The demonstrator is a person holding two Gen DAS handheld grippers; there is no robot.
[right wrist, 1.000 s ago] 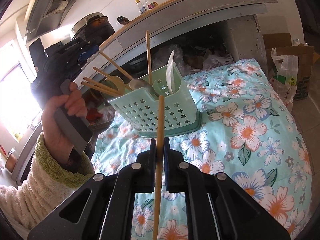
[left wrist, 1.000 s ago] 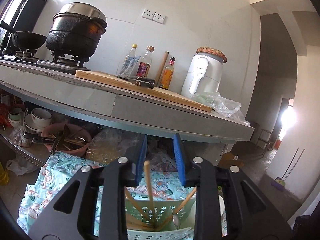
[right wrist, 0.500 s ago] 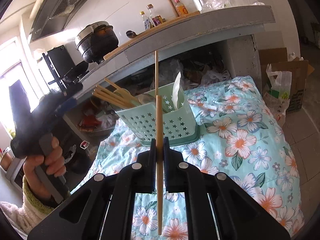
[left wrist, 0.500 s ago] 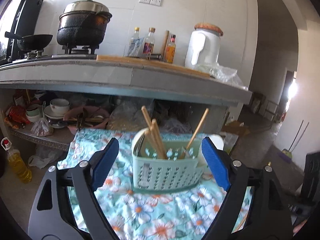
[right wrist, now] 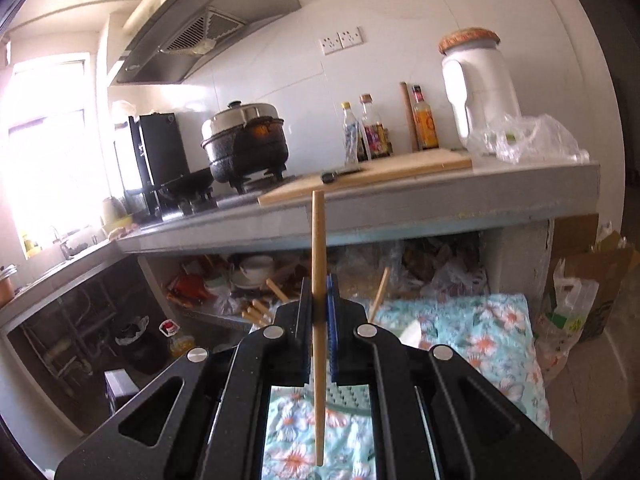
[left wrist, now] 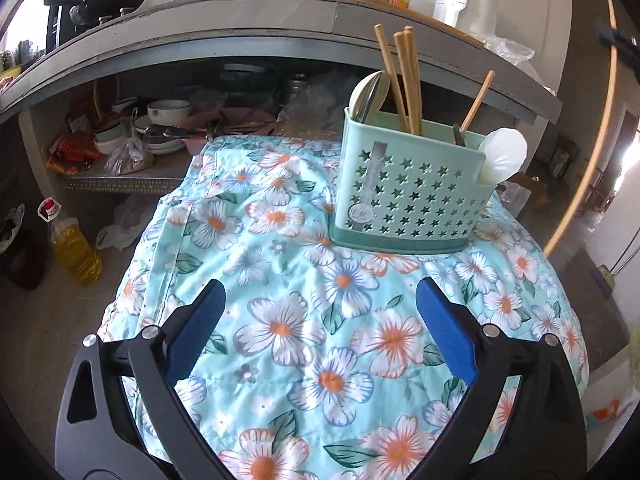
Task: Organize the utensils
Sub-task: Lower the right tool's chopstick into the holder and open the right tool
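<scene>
A mint green utensil holder [left wrist: 408, 196] with star holes stands on the floral cloth [left wrist: 280, 320]. It holds several wooden chopsticks [left wrist: 408, 80], a spoon [left wrist: 370, 96] and a white spoon [left wrist: 502, 156]. My left gripper [left wrist: 320, 316] is open and empty, low over the cloth in front of the holder. My right gripper [right wrist: 319, 304] is shut on a wooden chopstick [right wrist: 318, 256], held upright above the holder [right wrist: 346, 394], which is mostly hidden behind the jaws. That chopstick also shows at the right edge of the left wrist view [left wrist: 592, 140].
A grey counter [right wrist: 400, 204] overhangs behind the holder, with a cutting board [right wrist: 372, 178], bottles, a black pot [right wrist: 244, 140] and a white jar [right wrist: 476, 84]. Dishes fill the shelf [left wrist: 160, 128] beneath. An oil bottle [left wrist: 74, 244] stands on the floor at left.
My left gripper has pulled back and down from the holder, jaws open wide. My right gripper has risen with the chopstick and tilted up, now over the holder.
</scene>
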